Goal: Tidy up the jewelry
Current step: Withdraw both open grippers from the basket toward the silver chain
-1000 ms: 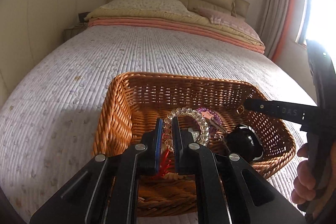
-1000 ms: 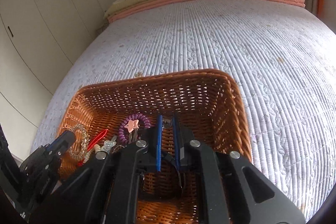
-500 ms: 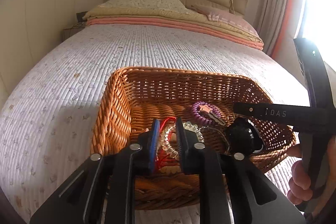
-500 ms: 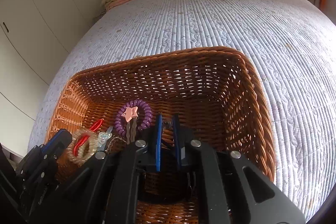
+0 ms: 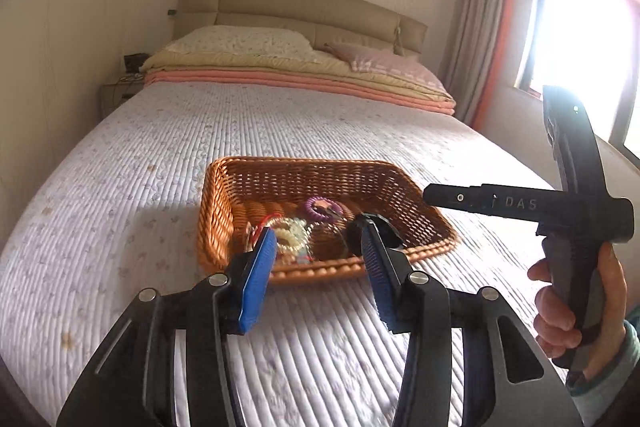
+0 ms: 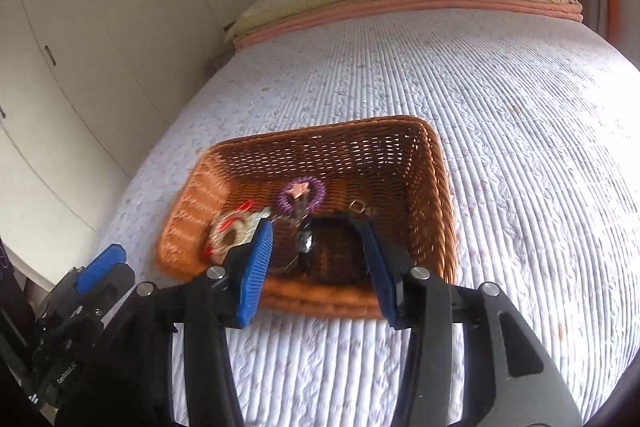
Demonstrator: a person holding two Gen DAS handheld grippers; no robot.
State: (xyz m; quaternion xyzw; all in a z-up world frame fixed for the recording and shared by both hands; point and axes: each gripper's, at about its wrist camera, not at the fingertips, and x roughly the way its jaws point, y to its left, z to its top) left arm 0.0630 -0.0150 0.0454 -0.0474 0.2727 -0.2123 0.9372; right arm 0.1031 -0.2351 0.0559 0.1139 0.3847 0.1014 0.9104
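A brown wicker basket [image 5: 224, 203] [image 6: 436, 187] sits on the quilted bed. Inside lie a clear bead bracelet [image 5: 290, 235] [image 6: 230, 235] over a red cord, a purple coil hair tie with a pink star [image 5: 320, 207] [image 6: 303, 191], a thin chain and a black watch-like band [image 6: 320, 247]. My left gripper [image 5: 318, 247] is open and empty, above the bed just short of the basket's near rim. My right gripper [image 6: 316, 243] is open and empty, likewise back from the near rim; its body also shows in the left wrist view [image 5: 532, 207].
The white quilt [image 5: 120, 207] spreads all around the basket. Folded blankets and pillows [image 5: 300, 67] lie at the headboard. White wardrobes [image 6: 100, 27] stand on the left, a bright window [image 5: 580, 47] and a curtain on the right.
Both grippers opened and pulled back out of the basket. The bead bracelet left the left gripper and the dark band left the right gripper; both now lie in the basket.
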